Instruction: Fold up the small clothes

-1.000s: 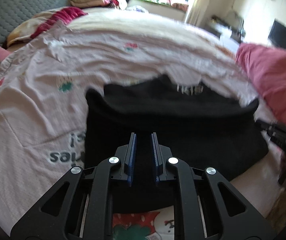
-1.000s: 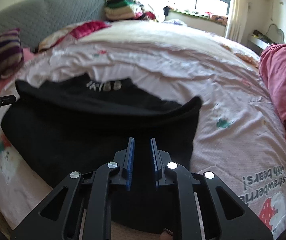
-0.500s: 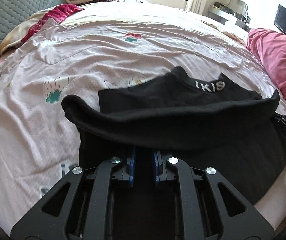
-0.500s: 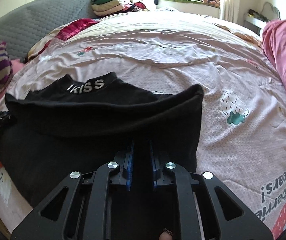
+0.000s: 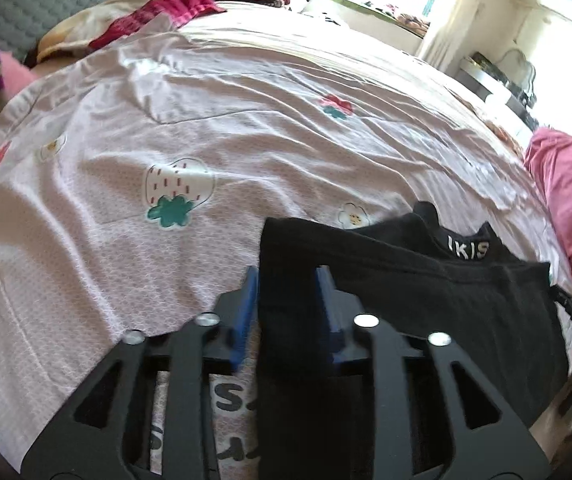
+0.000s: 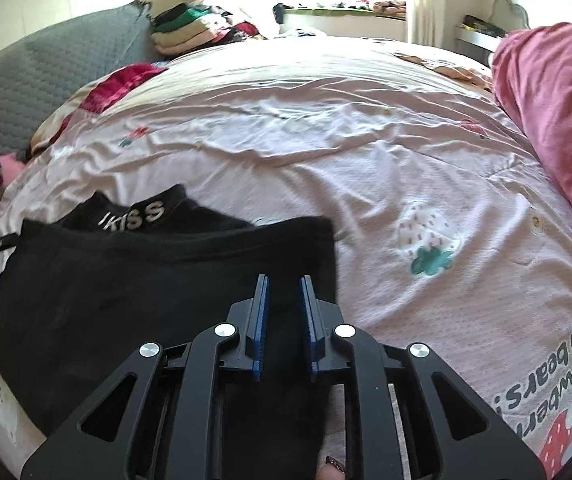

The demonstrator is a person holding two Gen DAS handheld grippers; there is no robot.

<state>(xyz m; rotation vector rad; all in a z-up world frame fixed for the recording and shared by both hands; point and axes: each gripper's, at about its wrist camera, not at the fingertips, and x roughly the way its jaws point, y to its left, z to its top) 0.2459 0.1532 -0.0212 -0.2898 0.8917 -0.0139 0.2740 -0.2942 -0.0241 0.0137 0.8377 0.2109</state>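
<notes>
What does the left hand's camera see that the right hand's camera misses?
Only the left wrist view shows the left gripper up close, its jaws just opened around the black garment's left edge. Only the right wrist view shows the right gripper, also just opened, and the bedsheet's upside-down lettering. Both share the garment, the sheet and a stack of folded clothes.

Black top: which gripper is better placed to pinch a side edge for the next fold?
Left, probably. Both grippers' jaws have just been opening, with black cloth between them. The left gripper straddles the side edge of the black top; the right gripper sits inboard of its edge.
</notes>
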